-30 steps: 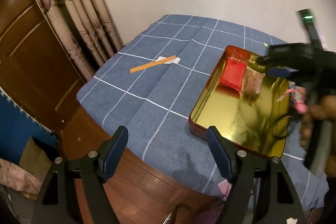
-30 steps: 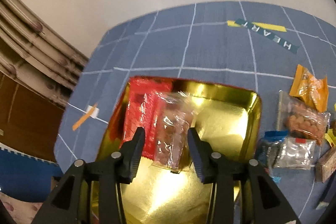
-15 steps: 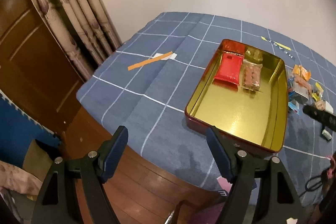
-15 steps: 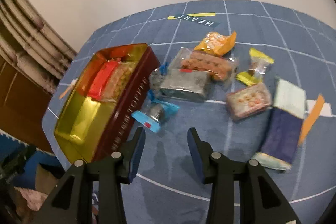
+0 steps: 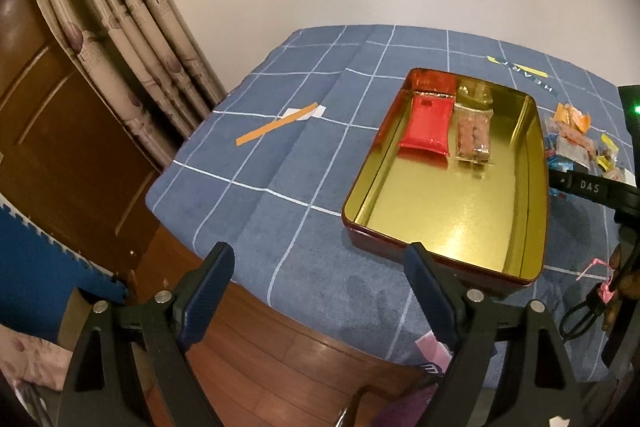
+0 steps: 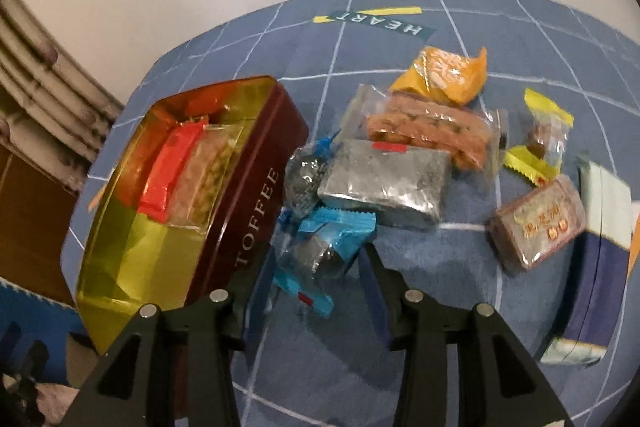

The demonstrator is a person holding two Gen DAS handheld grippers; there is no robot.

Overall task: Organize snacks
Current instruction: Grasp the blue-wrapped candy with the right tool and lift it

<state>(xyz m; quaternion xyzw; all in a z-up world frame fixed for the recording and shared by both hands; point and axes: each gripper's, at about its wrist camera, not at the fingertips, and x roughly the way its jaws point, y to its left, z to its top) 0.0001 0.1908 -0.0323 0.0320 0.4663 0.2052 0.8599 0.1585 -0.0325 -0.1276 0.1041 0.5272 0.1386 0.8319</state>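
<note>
Right gripper (image 6: 316, 263) has left the toffee tin (image 6: 256, 195), clear biscuit pack (image 6: 200, 179) deposited beside red packet (image 6: 168, 171). Jaws released, straddling the blue-wrapped candy (image 6: 320, 259) directly ahead: likely next pick. Left gripper (image 5: 316, 287), empty, has just been opening.

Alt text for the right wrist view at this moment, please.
The right claw, open, hangs over a blue-wrapped candy lying on the blue checked tablecloth, the wrapper between its fingers. To its left stands the TOFFEE tin holding two packets; more loose snacks lie scattered to the right.
</note>
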